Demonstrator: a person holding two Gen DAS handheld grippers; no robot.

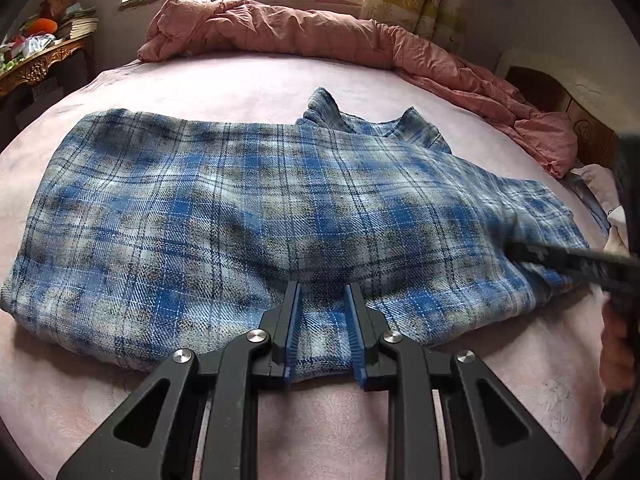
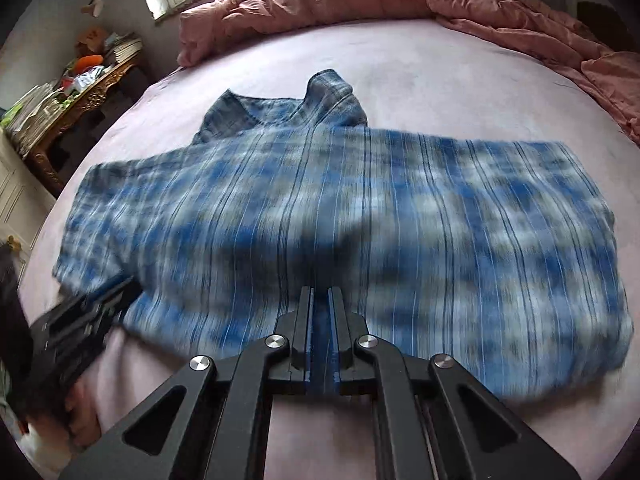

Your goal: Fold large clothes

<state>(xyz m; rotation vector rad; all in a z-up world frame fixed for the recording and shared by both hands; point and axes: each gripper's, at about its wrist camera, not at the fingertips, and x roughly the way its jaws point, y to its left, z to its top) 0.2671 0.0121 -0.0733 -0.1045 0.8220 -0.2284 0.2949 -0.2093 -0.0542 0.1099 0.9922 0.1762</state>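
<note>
The plaid shirt (image 1: 280, 208) lies flat across the middle of the bed (image 1: 240, 76), collar toward the far edge where a pink quilt (image 1: 288, 32) is bunched below the window, hem along the near edge. Both grippers work this near hem. The left gripper (image 1: 323, 292) has its jaws drawn in on a raised ridge of hem cloth, which fills the gap between the blue pads; the grip appears firm. The right gripper (image 2: 321, 296) has its jaws almost together with a thin pleat of the same hem pinched between them; the right wrist view is motion-blurred, so finer detail cannot be told. Holding the hem at two points well apart keeps the edge straight and spreads the load, which suits lifting the lower half and carrying it toward the collar for a crosswise fold. That fold is judged not yet made. No container shows in either view; a cluttered side table (image 2: 80, 92) stands beyond the bed's left edge.
</note>
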